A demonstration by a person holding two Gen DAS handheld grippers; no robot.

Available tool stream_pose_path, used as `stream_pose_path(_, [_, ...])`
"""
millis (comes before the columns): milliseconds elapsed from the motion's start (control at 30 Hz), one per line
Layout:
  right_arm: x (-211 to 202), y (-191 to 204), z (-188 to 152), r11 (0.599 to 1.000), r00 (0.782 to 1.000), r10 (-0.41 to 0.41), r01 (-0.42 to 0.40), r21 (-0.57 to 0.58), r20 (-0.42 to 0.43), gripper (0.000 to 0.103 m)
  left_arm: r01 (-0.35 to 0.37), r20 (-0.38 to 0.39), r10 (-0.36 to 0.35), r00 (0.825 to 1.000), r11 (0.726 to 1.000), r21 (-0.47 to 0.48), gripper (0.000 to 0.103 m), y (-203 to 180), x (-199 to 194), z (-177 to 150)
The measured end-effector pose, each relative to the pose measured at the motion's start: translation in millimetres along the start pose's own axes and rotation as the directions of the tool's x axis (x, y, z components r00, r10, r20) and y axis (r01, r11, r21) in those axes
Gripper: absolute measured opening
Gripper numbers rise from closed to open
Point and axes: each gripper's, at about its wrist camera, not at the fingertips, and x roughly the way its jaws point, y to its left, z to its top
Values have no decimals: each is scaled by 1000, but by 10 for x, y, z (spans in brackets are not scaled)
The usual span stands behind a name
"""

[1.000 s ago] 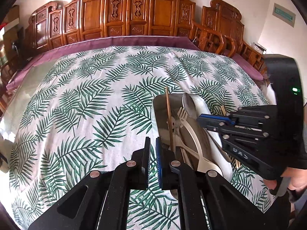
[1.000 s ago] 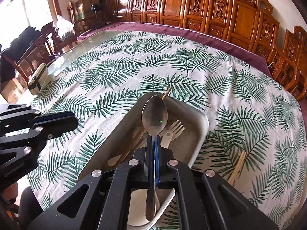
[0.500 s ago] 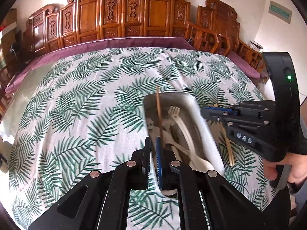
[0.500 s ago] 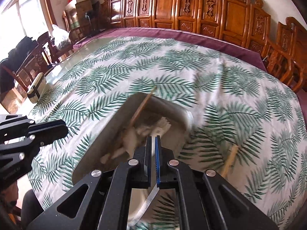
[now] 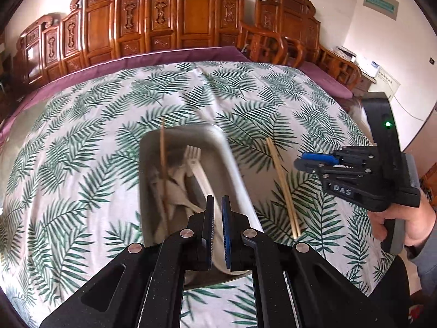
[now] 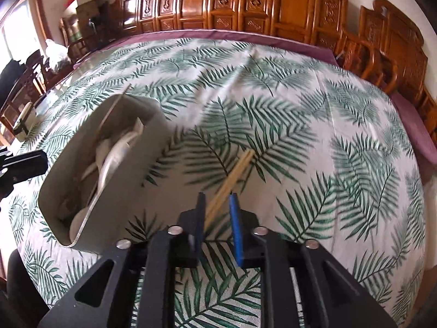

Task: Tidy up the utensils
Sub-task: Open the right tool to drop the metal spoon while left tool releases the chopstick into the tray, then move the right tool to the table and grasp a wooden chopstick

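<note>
Grey metal rectangular tray point(image 5: 232, 161) sits on the table point(image 5: 82, 142) with its palm-leaf printed cloth, directly ahead of the left gripper point(image 5: 215, 227). Left jaws nearly closed, only a thin slit between the black and blue pads; the tray's near rim shows through that slit, but whether the pads clamp it I cannot tell. Inside the tray, ahead of the left jaws: a white plastic fork point(image 5: 192, 158), tines pointing away, a single wooden chopstick point(image 5: 163, 153) leaning on the far rim with its tip sticking out, plus a pale spoon-like piece, blurred. From the right wrist view the tray point(image 6: 65, 180) is to the left of the right gripper point(image 6: 217, 210), with a shiny metal spoon point(image 6: 112, 161) lying in it, motion-blurred.

Pair of light wooden chopsticks point(image 6: 232, 175) lies flat on the cloth outside the tray, side by side and touching. Right jaws have just been opening and now stand narrowly apart; the near ends of the pair run into the gap between the pads, no pad pressing on them. In the left view the same pair point(image 5: 282, 186) lies right of the tray, just beside it, and the right gripper point(image 5: 308, 161) hovers further right above the cloth, a person's hand point(image 5: 401, 227) on its grip.

Carved wooden chairs point(image 5: 191, 24) line the far side of the table.
</note>
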Motion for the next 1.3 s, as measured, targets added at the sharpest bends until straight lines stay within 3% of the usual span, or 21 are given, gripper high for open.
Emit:
stream_pose_path(533, [307,-11,-85,998,998,20,-15,65,-67,22,15,-29,-14,999,1000,17,5,-212,93,-87])
stream_pose_path(833, [347,-5,0,994,992,-75,82,69,-97,22,21,-31,-21,999,1000,12,5,-210,80,-123])
stream_pose_path(1133, [448,76,73,991,987,-110,118,66,-121,21,26,-30,-26,999,1000,0,5,-173,37,-152])
stream_pose_path(1300, [420,24,33,991,987,-104,113,74,-124,10,28,-28,-28,999,1000,1,5,-186,33,-145])
